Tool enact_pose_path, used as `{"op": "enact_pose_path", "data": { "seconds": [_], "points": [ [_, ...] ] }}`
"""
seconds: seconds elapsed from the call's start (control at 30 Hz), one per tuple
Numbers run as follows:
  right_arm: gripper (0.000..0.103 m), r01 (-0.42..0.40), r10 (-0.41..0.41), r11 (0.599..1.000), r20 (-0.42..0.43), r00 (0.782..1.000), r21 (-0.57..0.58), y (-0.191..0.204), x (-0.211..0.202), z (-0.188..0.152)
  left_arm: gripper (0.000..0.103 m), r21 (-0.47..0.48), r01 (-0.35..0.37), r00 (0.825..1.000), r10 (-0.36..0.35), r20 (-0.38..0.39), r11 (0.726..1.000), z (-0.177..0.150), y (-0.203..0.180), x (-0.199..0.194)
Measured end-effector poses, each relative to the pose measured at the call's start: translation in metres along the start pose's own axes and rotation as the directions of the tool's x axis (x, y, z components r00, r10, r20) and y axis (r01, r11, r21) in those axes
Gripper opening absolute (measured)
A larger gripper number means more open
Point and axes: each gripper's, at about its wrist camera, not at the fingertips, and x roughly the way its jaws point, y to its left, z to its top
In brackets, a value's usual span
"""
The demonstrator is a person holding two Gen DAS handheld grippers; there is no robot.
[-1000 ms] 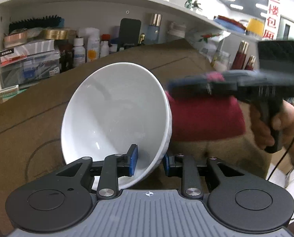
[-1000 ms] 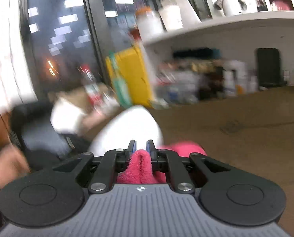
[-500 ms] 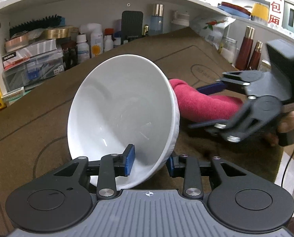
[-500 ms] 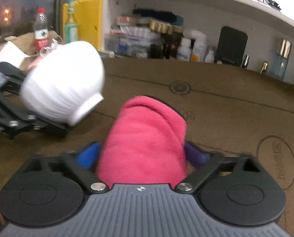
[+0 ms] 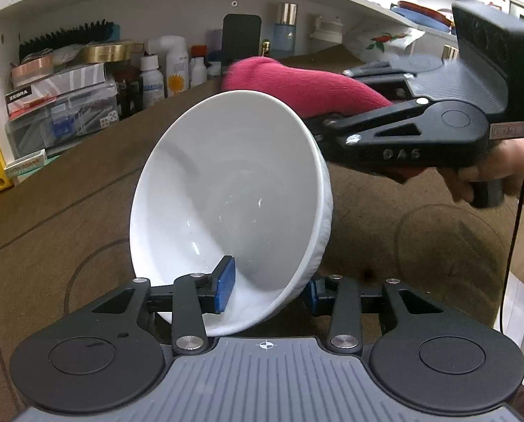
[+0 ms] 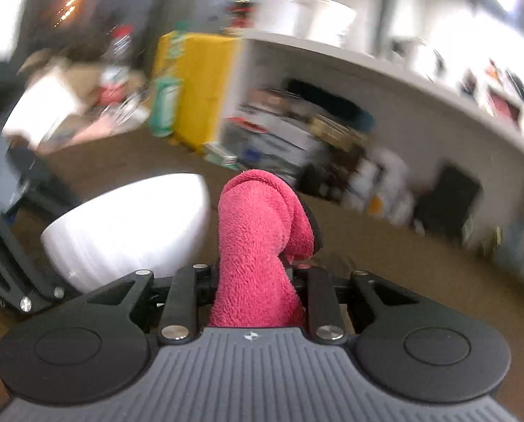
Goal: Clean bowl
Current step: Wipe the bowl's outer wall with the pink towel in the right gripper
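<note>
My left gripper [image 5: 267, 290] is shut on the rim of a white bowl [image 5: 226, 207], one blue pad inside and one outside. The bowl is tilted on its side above the brown mat, its opening facing the camera. My right gripper [image 6: 254, 277] is shut on a rolled pink cloth [image 6: 258, 242]. In the left wrist view the cloth [image 5: 297, 82] sits just behind the bowl's upper rim, with the right gripper's body [image 5: 420, 133] to the right. In the blurred right wrist view the bowl's outside [image 6: 128, 225] lies just left of the cloth.
A brown mat [image 5: 68, 211] covers the table. A white shelf [image 5: 86, 70] at the back holds bottles, boxes, tape rolls and a brush. A yellow box [image 6: 202, 88] stands at the left end. A black cable [image 5: 515, 232] hangs at the right.
The right gripper has risen with the cloth from beside the bowl's lower right to behind its upper rim and has closed tighter on it. The bowl stays held in the left gripper.
</note>
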Motion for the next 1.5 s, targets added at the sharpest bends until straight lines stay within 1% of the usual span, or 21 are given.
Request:
{"op": "enact_pose_path", "data": {
  "seconds": [0.03,0.1,0.13,0.23,0.3,0.4,0.5,0.6,0.73,0.8,0.83,0.87,0.93,0.97,1.1,1.27,1.3,1.33,1.4,1.47,1.5],
  "points": [
    [0.024,0.023,-0.023,0.994,-0.006,1.0,-0.104,0.013,-0.003,-0.004,0.042,0.005,-0.002,1.0,0.002,-0.001,1.0,0.0,-0.001,0.0],
    [0.024,0.031,-0.035,0.958,-0.009,0.999,-0.286,0.036,-0.02,-0.026,0.043,0.014,-0.006,1.0,0.006,-0.004,1.0,0.0,-0.002,0.001],
    [0.024,0.02,-0.025,0.953,-0.011,1.0,-0.304,0.039,-0.027,-0.031,0.043,0.019,-0.007,1.0,0.008,-0.006,1.0,0.0,-0.002,0.001],
    [0.024,-0.082,0.08,0.959,-0.02,0.997,-0.272,0.047,-0.048,-0.048,0.044,0.016,0.0,1.0,0.0,-0.007,1.0,0.001,0.001,0.002],
    [0.024,-0.12,0.119,0.977,-0.017,0.993,-0.176,0.044,-0.051,-0.055,0.044,0.023,0.006,1.0,-0.006,-0.008,1.0,0.001,0.003,0.003],
    [0.024,-0.076,0.076,0.997,-0.005,0.997,-0.027,0.025,-0.042,-0.057,0.04,0.043,-0.012,1.0,0.013,-0.018,0.999,0.004,-0.001,0.0],
    [0.024,-0.03,0.03,0.991,0.004,1.0,0.131,0.0,-0.026,-0.056,0.042,0.067,-0.042,0.999,0.044,-0.032,0.997,0.008,-0.008,-0.005],
    [0.024,-0.024,0.023,0.994,0.015,1.0,0.106,-0.003,-0.011,-0.045,0.041,0.109,-0.084,0.993,0.092,-0.072,0.99,0.008,-0.016,-0.002],
    [0.024,-0.078,0.083,0.994,0.07,0.994,-0.077,0.008,-0.008,-0.03,0.042,0.114,-0.078,0.991,0.089,-0.095,0.99,0.002,-0.013,-0.002],
    [0.024,-0.104,0.123,0.976,0.09,0.988,-0.194,0.017,-0.011,-0.025,0.043,0.1,-0.05,0.994,0.059,-0.09,0.994,-0.002,-0.008,-0.009],
    [0.024,-0.13,0.159,0.949,0.083,0.984,-0.287,0.03,-0.023,-0.028,0.044,0.093,-0.035,0.995,0.044,-0.086,0.995,-0.003,-0.006,-0.012],
    [0.024,-0.15,0.182,0.94,0.076,0.98,-0.306,0.034,-0.028,-0.029,0.043,0.086,-0.021,0.996,0.028,-0.083,0.996,-0.005,-0.004,-0.015],
    [0.024,-0.144,0.175,0.938,0.07,0.982,-0.316,0.041,-0.031,-0.03,0.043,0.071,0.008,0.997,-0.003,-0.075,0.997,-0.009,0.0,-0.022],
    [0.024,-0.139,0.169,0.937,0.067,0.983,-0.322,0.046,-0.032,-0.032,0.043,0.04,0.034,0.998,-0.032,-0.046,0.999,-0.007,0.004,-0.031],
    [0.024,-0.138,0.166,0.953,0.085,0.982,-0.27,0.051,-0.033,-0.034,0.066,-0.029,-0.011,1.0,0.012,0.009,1.0,0.012,-0.005,-0.046],
    [0.024,-0.135,0.162,0.963,0.1,0.982,-0.233,0.054,-0.032,-0.035,0.06,-0.043,-0.074,0.997,0.074,-0.02,0.996,0.035,-0.016,-0.033],
    [0.024,-0.131,0.156,0.965,0.097,0.983,-0.226,0.054,-0.032,-0.034,0.051,-0.047,-0.087,0.996,0.086,-0.023,0.995,0.035,-0.019,-0.029],
    [0.024,-0.12,0.141,0.97,0.088,0.986,-0.21,0.053,-0.031,-0.036,0.03,-0.051,-0.1,0.995,0.099,-0.025,0.994,0.035,-0.021,-0.025],
    [0.024,-0.108,0.124,0.978,0.079,0.989,-0.18,0.051,-0.029,-0.039,0.015,-0.031,-0.134,0.991,0.135,0.011,0.99,0.029,-0.032,-0.027],
    [0.024,-0.092,0.104,0.984,0.075,0.992,-0.15,0.046,-0.03,-0.042,0.015,0.03,-0.199,0.979,0.198,0.042,0.979,0.023,-0.043,-0.028],
    [0.024,-0.083,0.095,0.986,0.075,0.993,-0.145,0.045,-0.03,-0.042,0.014,0.072,-0.206,0.977,0.201,0.067,0.976,0.019,-0.05,-0.028]
  ]
}}
